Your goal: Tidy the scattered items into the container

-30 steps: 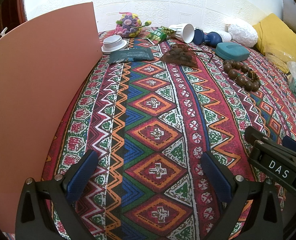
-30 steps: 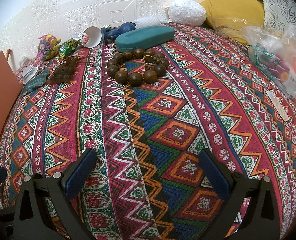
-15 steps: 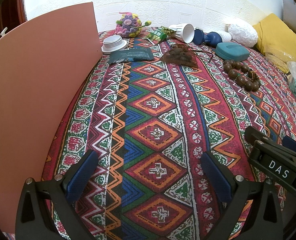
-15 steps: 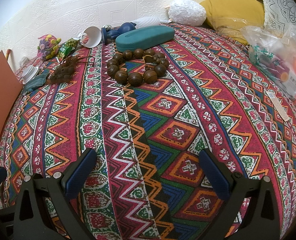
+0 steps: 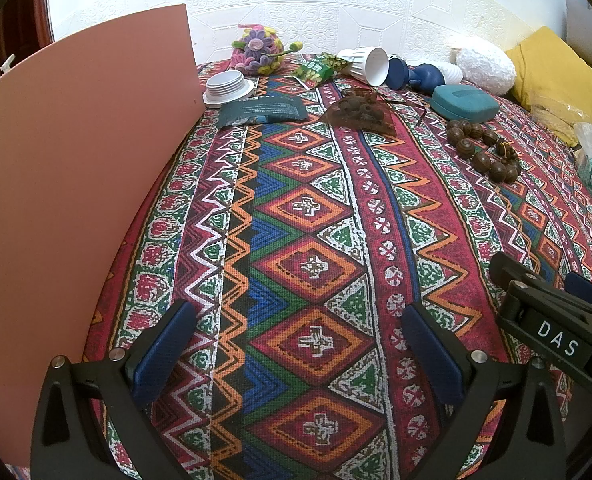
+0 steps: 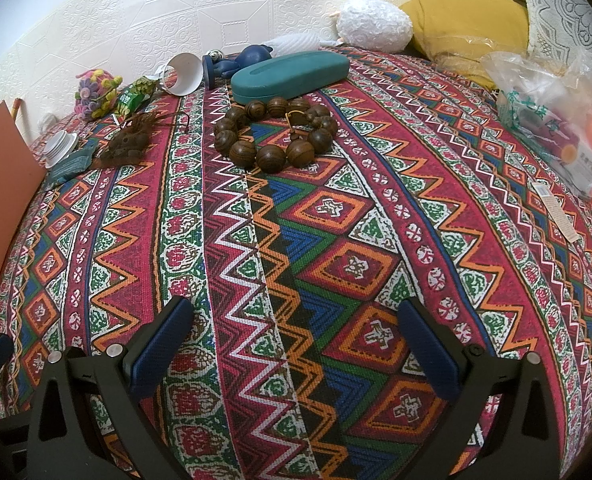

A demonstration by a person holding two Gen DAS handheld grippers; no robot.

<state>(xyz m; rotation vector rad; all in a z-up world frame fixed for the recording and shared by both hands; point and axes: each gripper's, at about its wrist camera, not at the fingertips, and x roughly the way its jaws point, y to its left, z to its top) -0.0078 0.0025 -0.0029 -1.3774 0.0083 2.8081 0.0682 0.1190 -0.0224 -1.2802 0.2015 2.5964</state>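
Hovering low over the patterned bedspread [image 5: 304, 216], the left gripper [image 5: 296, 344] has its blue-padded fingers spread wide with nothing between them; the right gripper [image 6: 292, 340] is spread the same way and likewise empty, and its body shows at the lower right edge of the left wrist view.

The scattered items lie far from both grippers, and the teal case [image 6: 290, 74] serves as the landmark. Just in front of the teal case lies the ring of wooden beads [image 6: 274, 134]. To its left, toward the wall, a dark blue figure [image 6: 236, 64] and a white cup [image 6: 184, 74] lie tipped on their sides. Further left of the case sit a green snack packet [image 6: 134, 96], a pipe-cleaner flower bundle [image 6: 96, 90], a brown mesh pouch [image 6: 130, 142], a dark flat sachet [image 5: 262, 112] and a white lid [image 5: 228, 87]. A salmon board [image 5: 68, 184] stands upright at the far left; whether it is a wall of the container is hard to judge.
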